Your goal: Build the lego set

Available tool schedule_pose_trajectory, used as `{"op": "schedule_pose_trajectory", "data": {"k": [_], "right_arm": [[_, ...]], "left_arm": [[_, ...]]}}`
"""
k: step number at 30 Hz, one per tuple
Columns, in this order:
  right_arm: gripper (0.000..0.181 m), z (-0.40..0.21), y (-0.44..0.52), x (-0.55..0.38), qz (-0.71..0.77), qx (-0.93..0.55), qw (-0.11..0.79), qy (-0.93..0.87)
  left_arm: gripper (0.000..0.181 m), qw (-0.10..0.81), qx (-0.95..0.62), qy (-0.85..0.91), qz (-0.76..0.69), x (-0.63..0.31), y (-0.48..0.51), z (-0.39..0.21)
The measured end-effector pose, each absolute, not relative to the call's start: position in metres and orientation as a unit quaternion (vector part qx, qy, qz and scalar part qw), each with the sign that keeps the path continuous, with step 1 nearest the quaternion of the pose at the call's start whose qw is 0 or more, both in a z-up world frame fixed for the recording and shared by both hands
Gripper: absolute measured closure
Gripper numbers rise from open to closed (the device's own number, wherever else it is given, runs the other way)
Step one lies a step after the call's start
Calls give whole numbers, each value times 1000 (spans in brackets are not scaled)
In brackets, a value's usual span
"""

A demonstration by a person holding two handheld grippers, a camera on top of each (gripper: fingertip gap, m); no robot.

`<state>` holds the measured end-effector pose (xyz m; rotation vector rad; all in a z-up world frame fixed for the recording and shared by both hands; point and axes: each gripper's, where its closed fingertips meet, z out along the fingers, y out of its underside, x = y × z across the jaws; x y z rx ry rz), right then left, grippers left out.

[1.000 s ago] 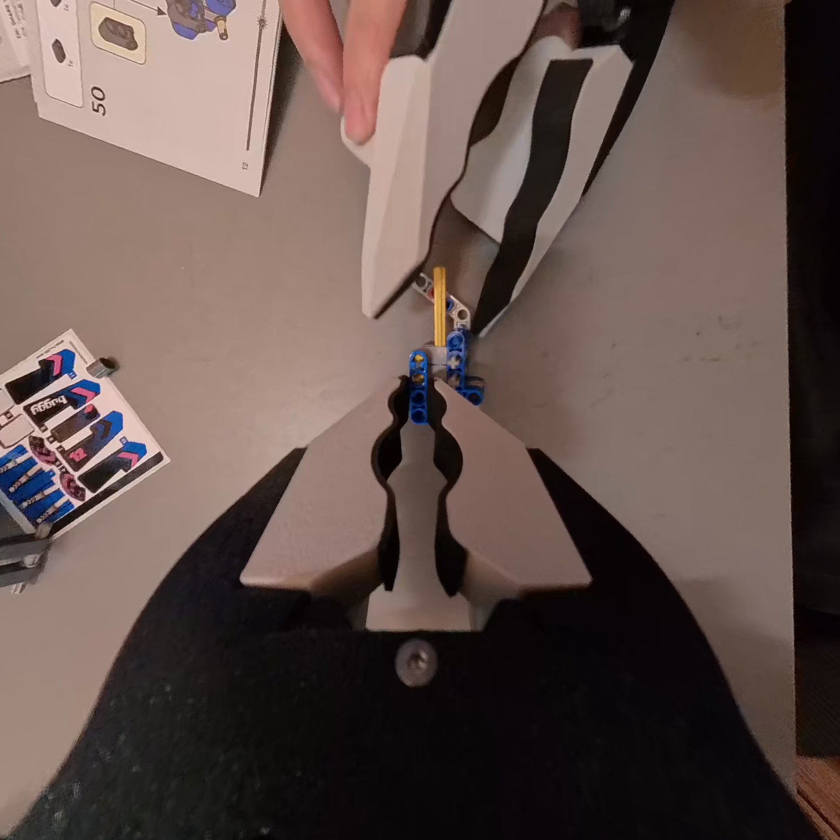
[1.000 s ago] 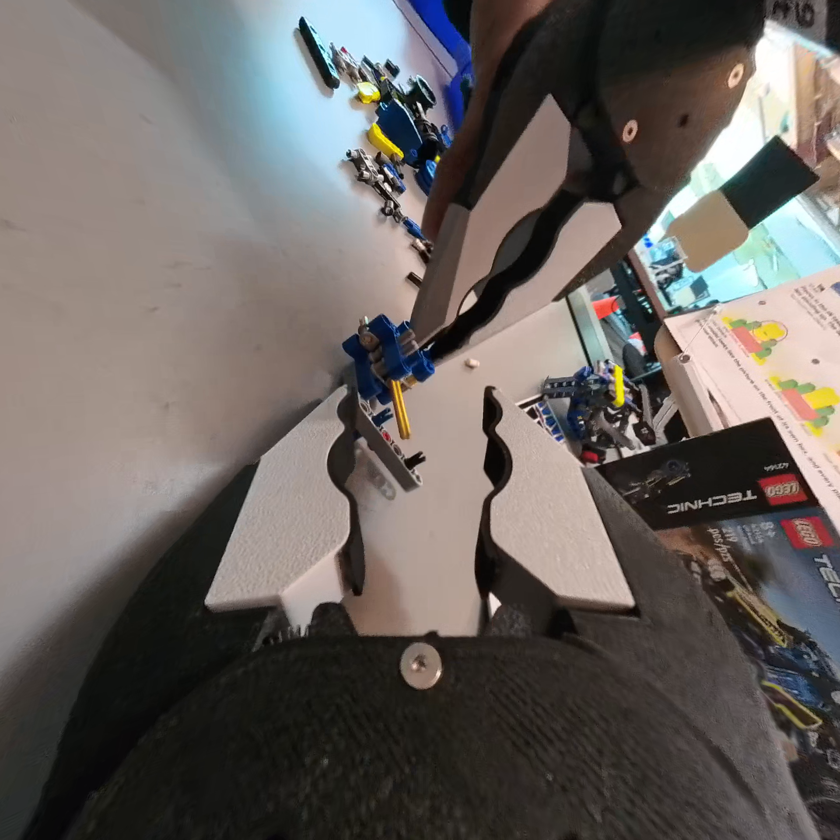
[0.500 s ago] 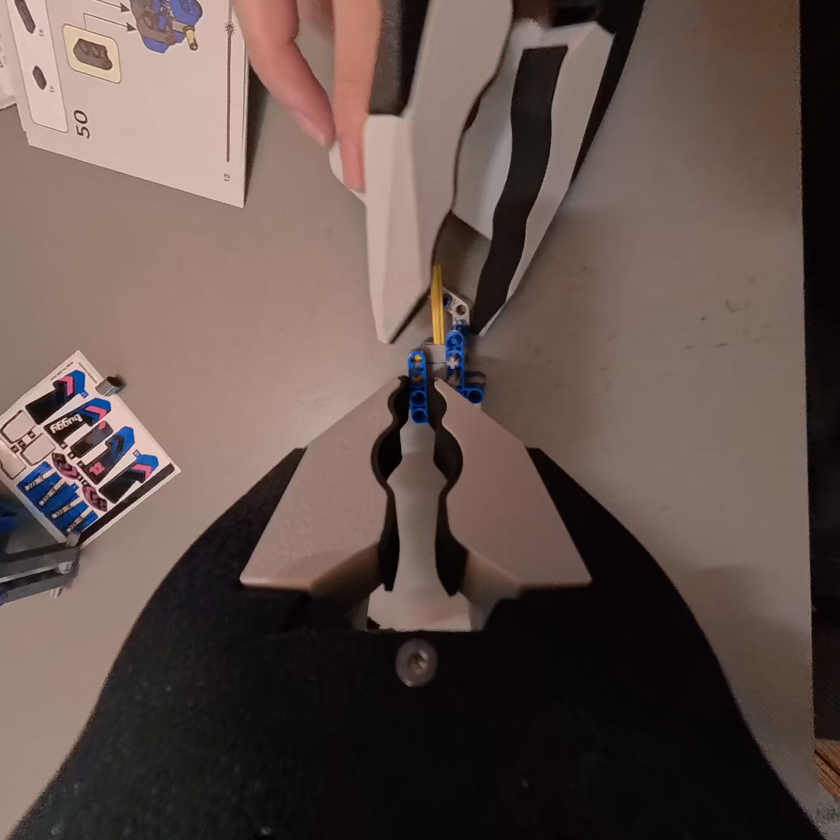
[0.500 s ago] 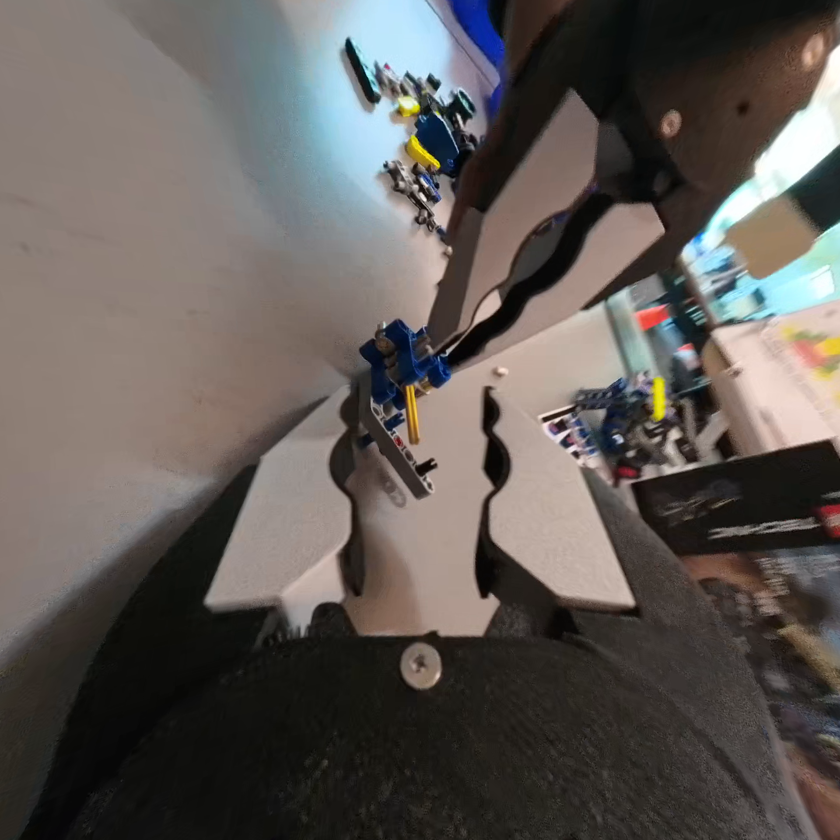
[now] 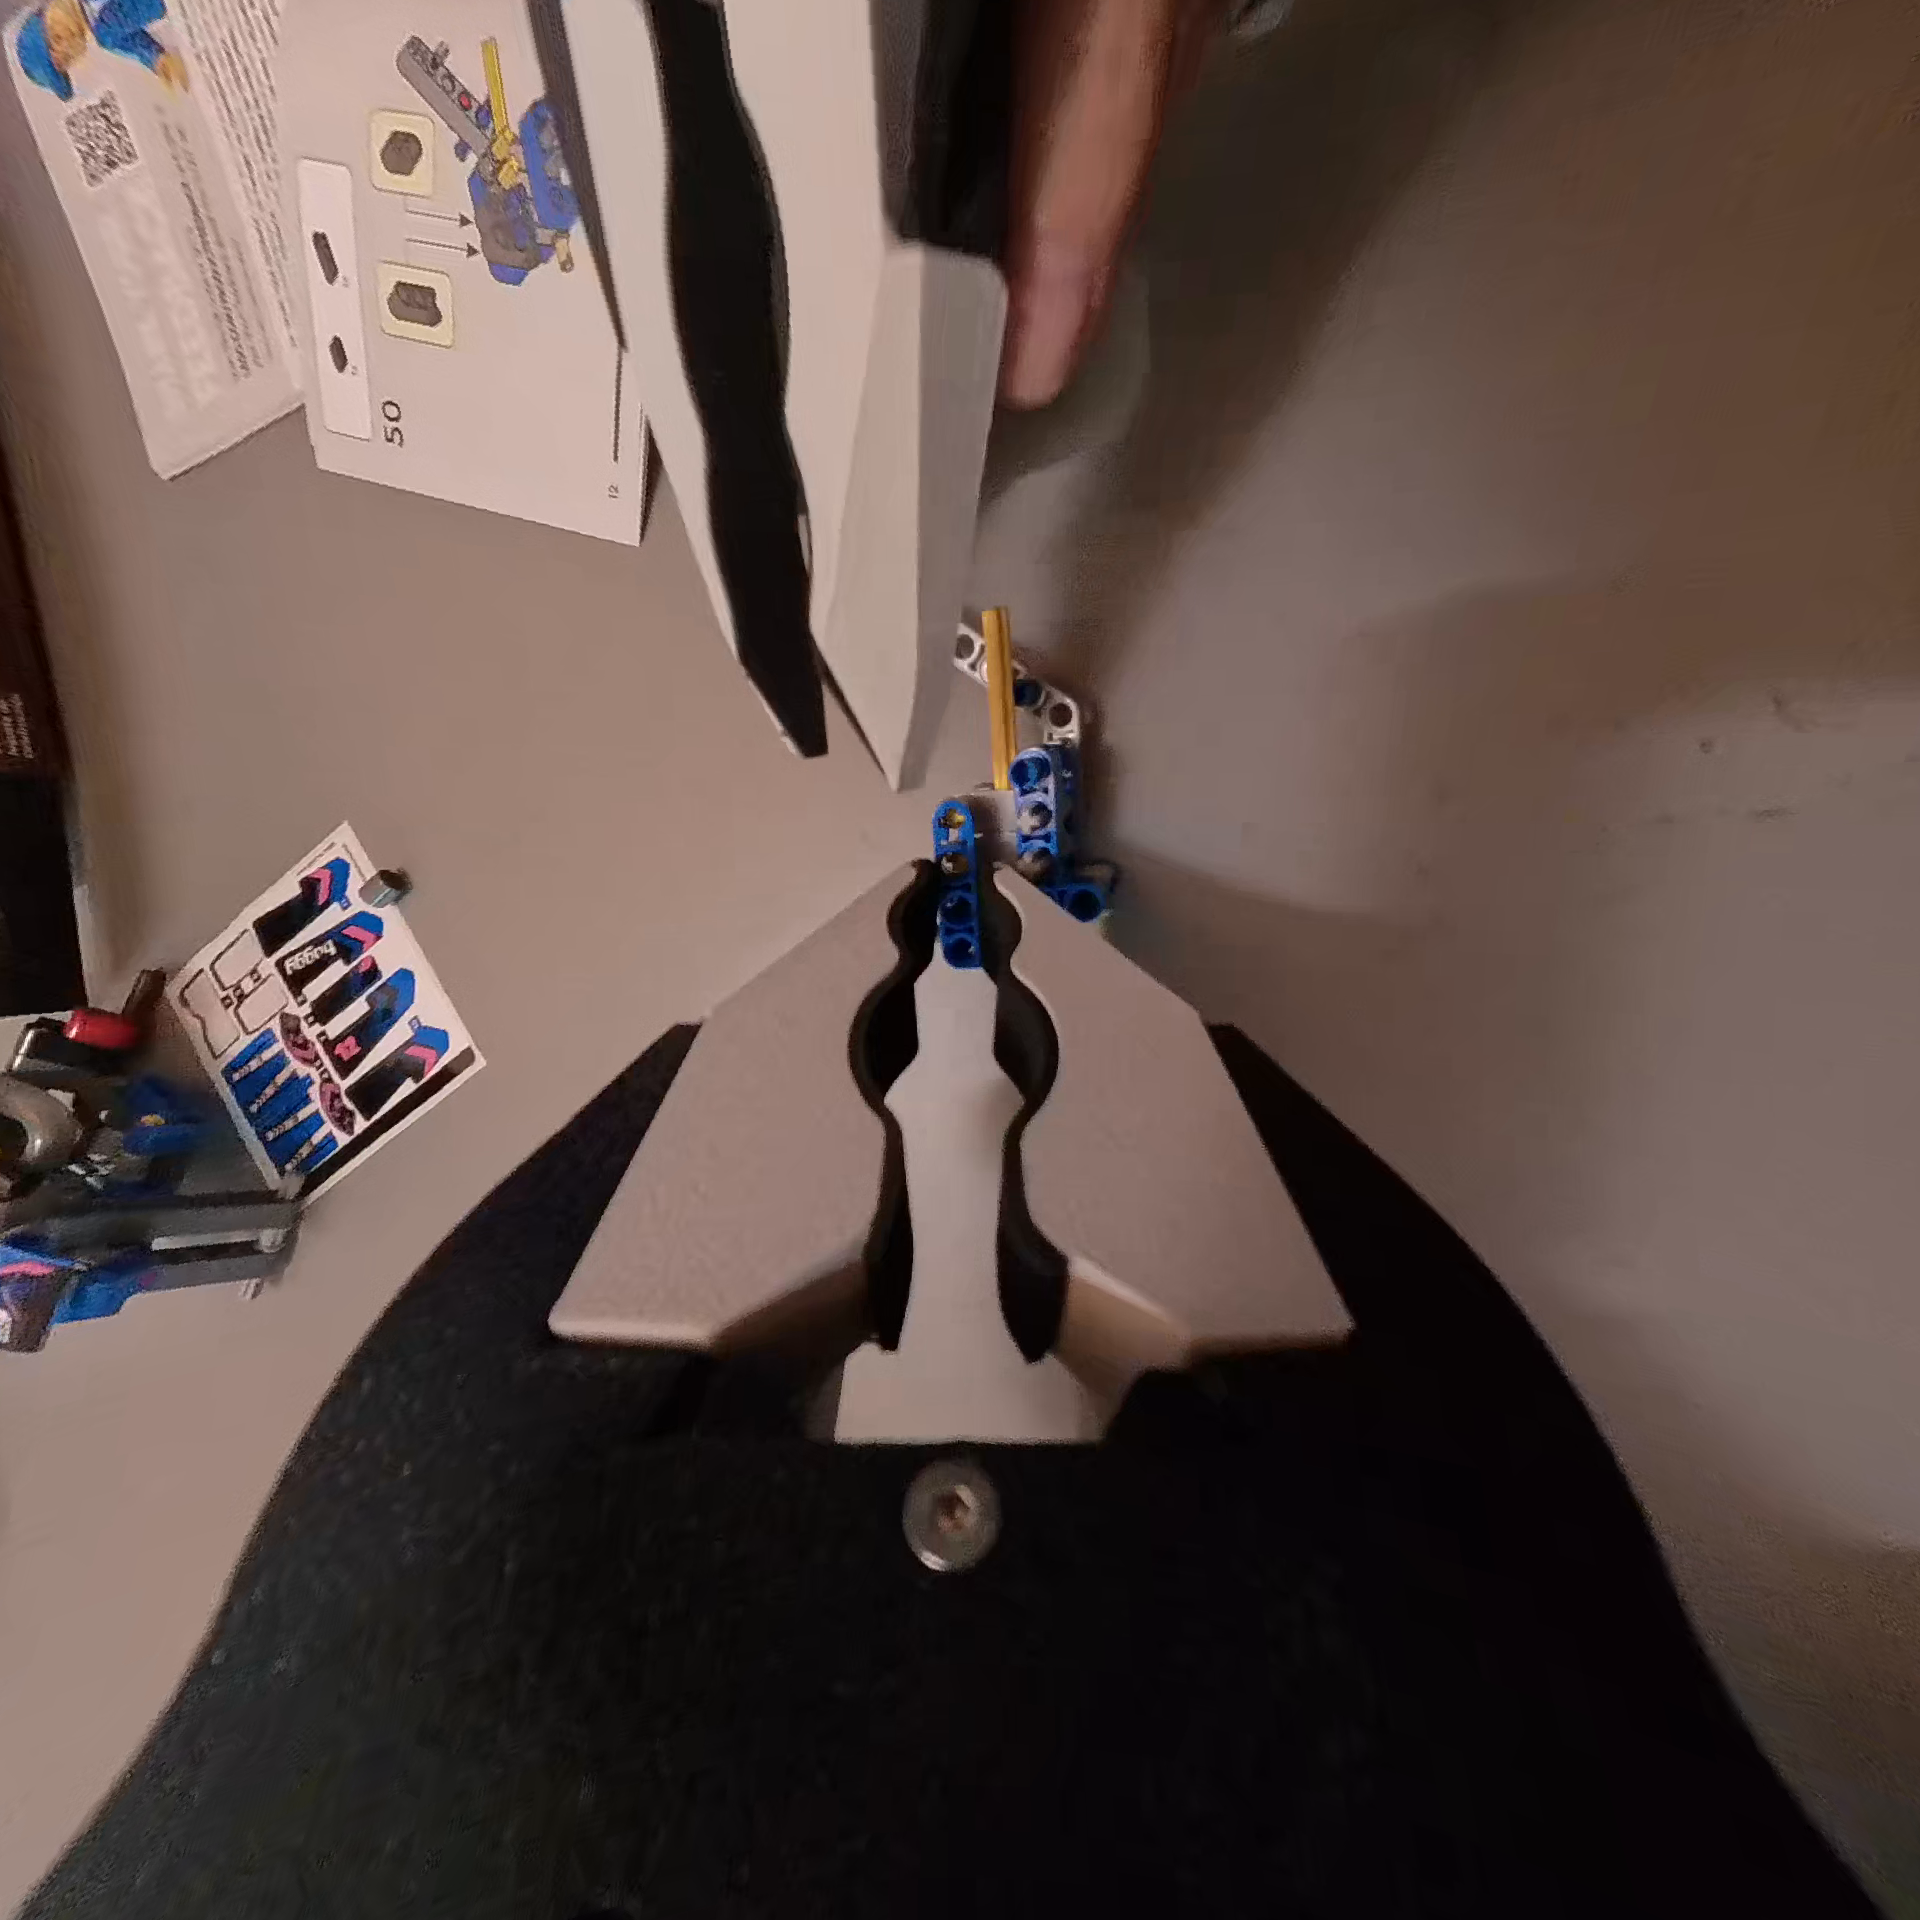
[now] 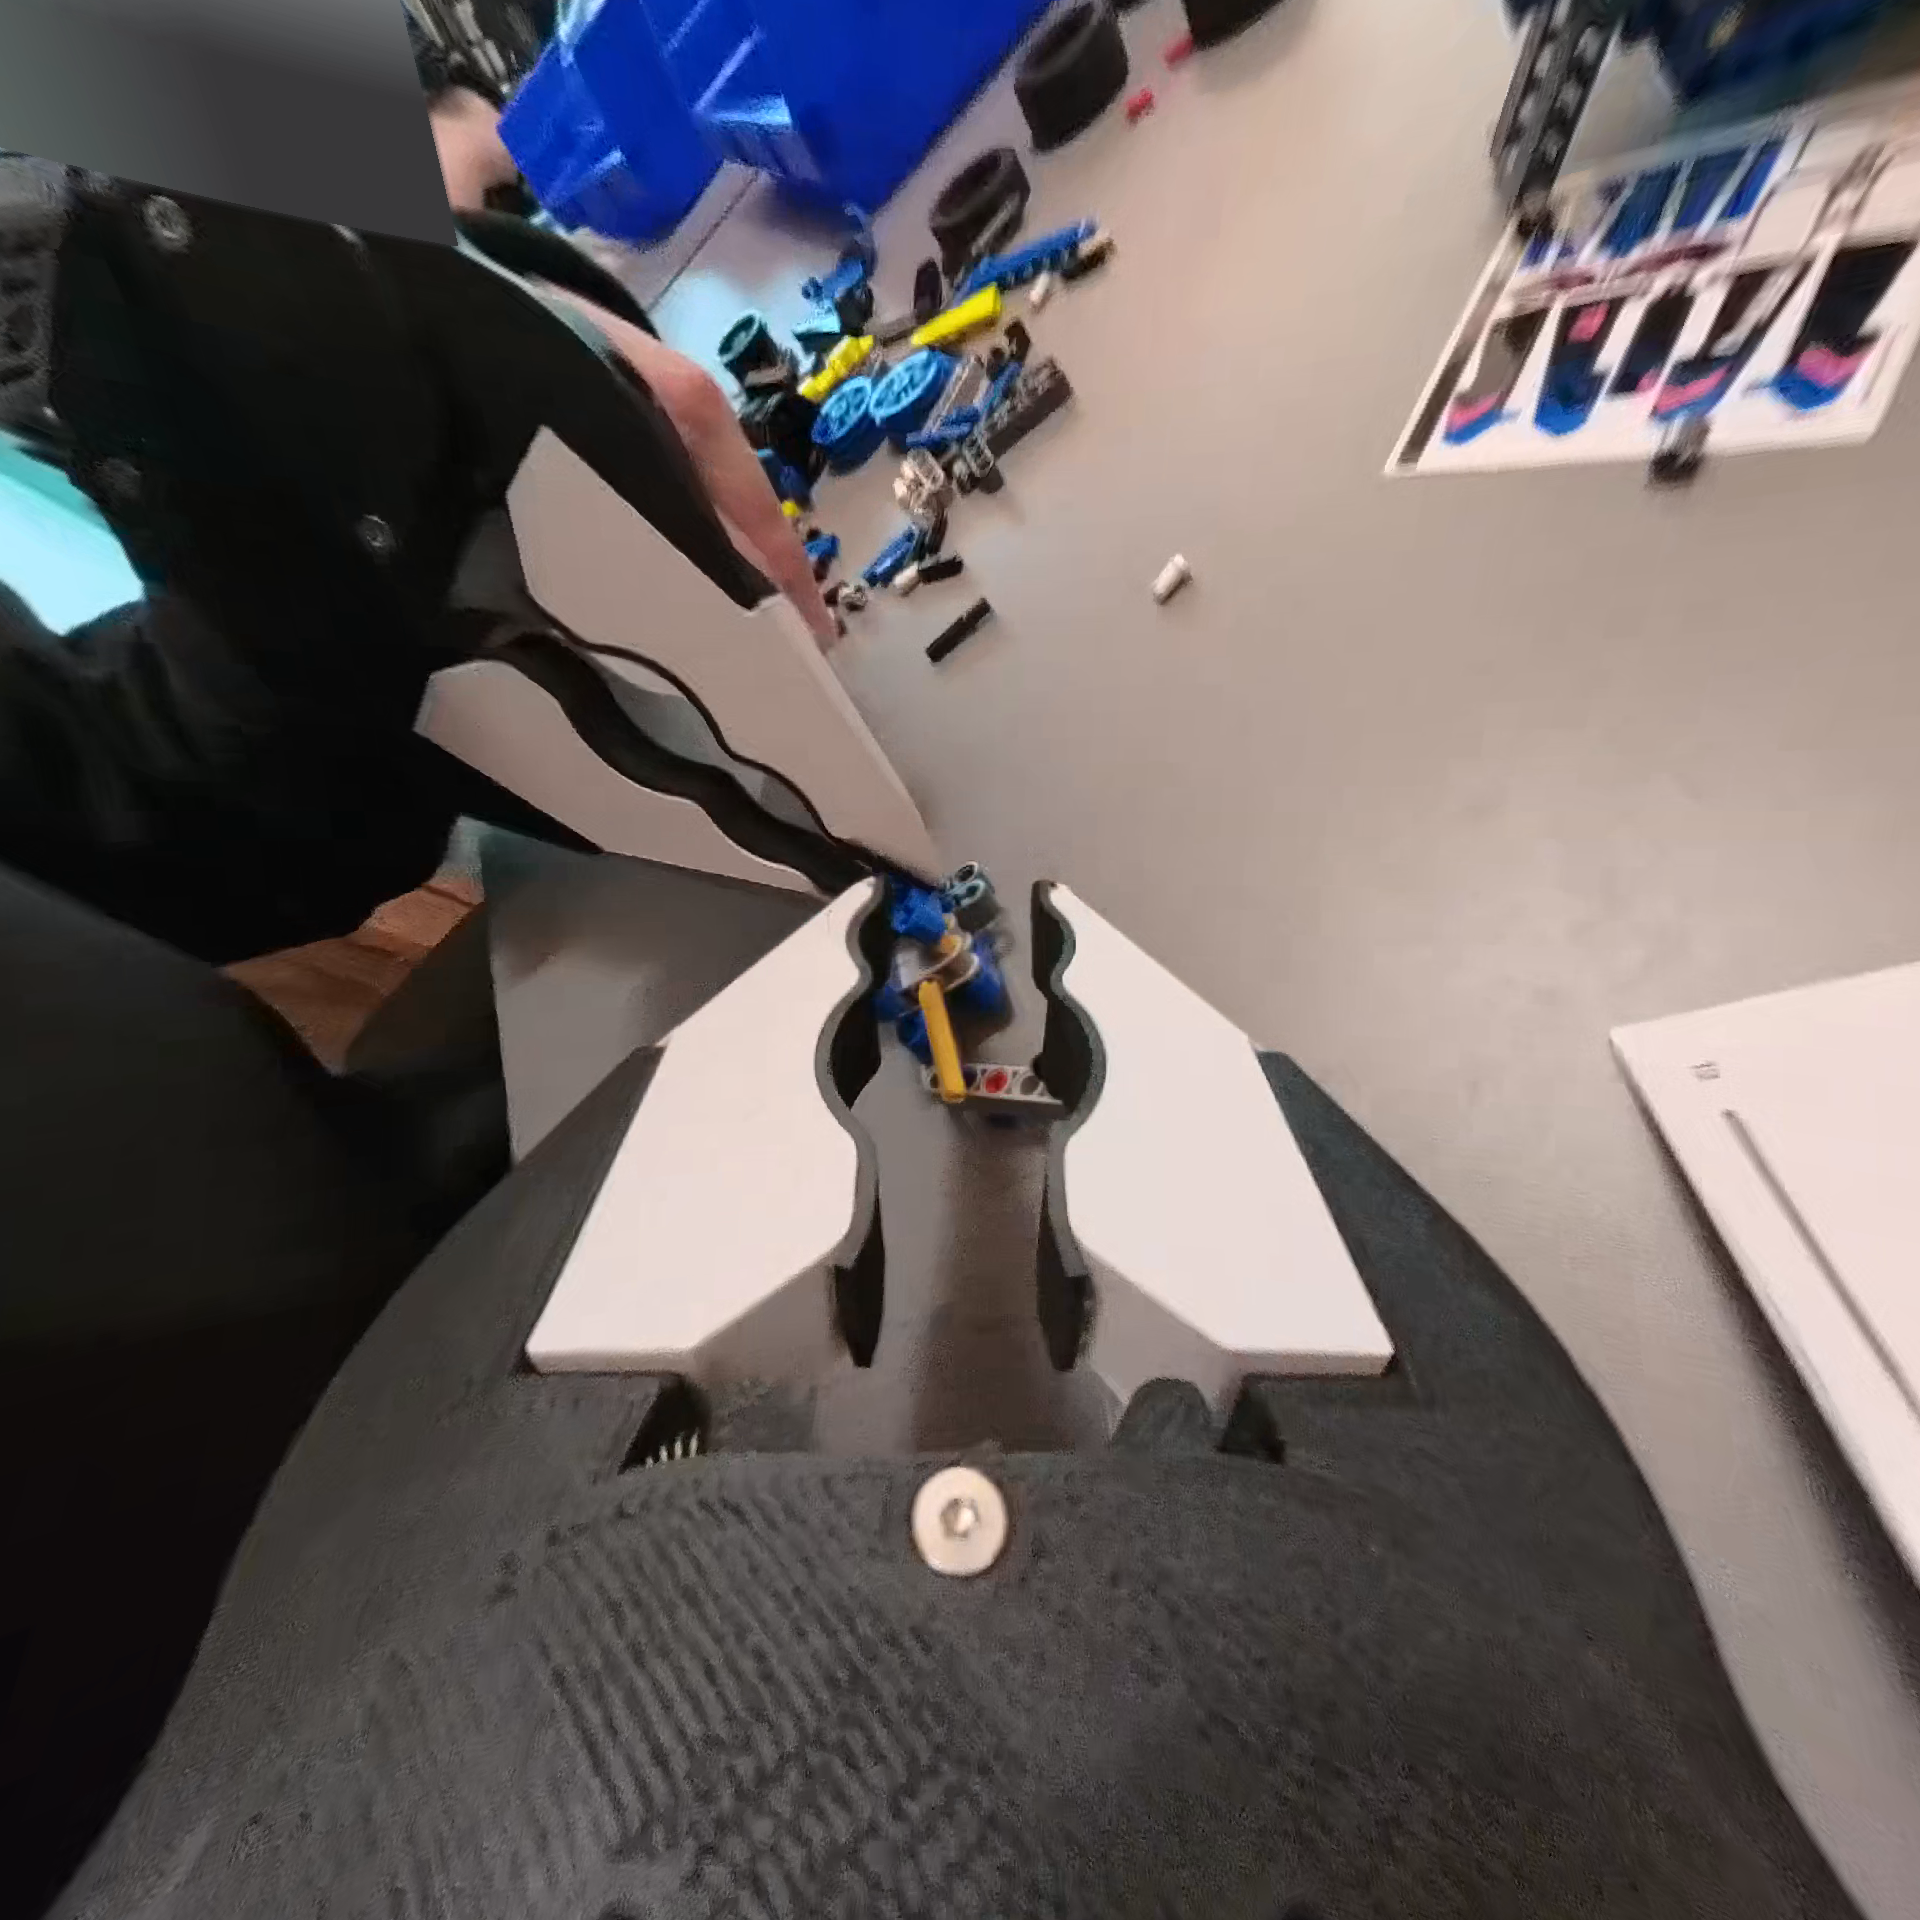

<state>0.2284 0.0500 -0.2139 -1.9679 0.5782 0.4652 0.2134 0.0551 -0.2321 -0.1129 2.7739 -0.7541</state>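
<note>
A small assembly (image 5: pixel 1044 821) of blue beams, a yellow axle (image 5: pixel 997 696) and a light grey beam (image 5: pixel 1060 712) is held just over the grey table. My left gripper (image 5: pixel 961 883) is shut on one of its blue beams. My right gripper (image 5: pixel 852 758) comes in from the top, its tips just left of the assembly. In the right wrist view my right gripper (image 6: pixel 956 894) is open with a narrow gap. The assembly (image 6: pixel 935 997) shows through that gap, and I cannot tell if the fingers touch it. The left gripper (image 6: pixel 894 868) reaches it from the left.
An instruction booklet (image 5: pixel 468 364) lies at the top left and a sticker sheet (image 5: pixel 322 1018) at the left. A partly built model (image 5: pixel 104 1195) sits at the left edge. Loose parts (image 6: pixel 904 384) and a blue bin (image 6: pixel 727 94) lie beyond. A hand (image 5: pixel 1070 260) holds the right gripper. My left and right fingertips are right by each other.
The right gripper has swung round the assembly, from right of it to left in the left wrist view, and its fingers have narrowed. The left gripper has kept its hold.
</note>
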Motion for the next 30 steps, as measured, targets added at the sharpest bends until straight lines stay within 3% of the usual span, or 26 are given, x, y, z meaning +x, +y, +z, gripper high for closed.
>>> {"op": "schedule_pose_trajectory", "data": {"k": [8, 12, 20, 26, 30], "right_arm": [[146, -234, 51, 221, 223, -825, 434, 285], [152, -232, 54, 214, 231, -816, 444, 290], [155, -226, 55, 201, 122, -826, 506, 216], [164, -224, 53, 182, -6, -860, 499, 109], [154, -226, 51, 172, 0, -861, 490, 134]], "left_arm": [[177, 165, -24, 948, -273, 214, 54, -232], [176, 226, -5, 933, -278, 211, 53, -230], [176, 340, 25, 896, -286, 199, 53, -226], [177, 420, 61, 864, -270, 185, 53, -224], [177, 461, 87, 846, -254, 173, 49, -223]]}}
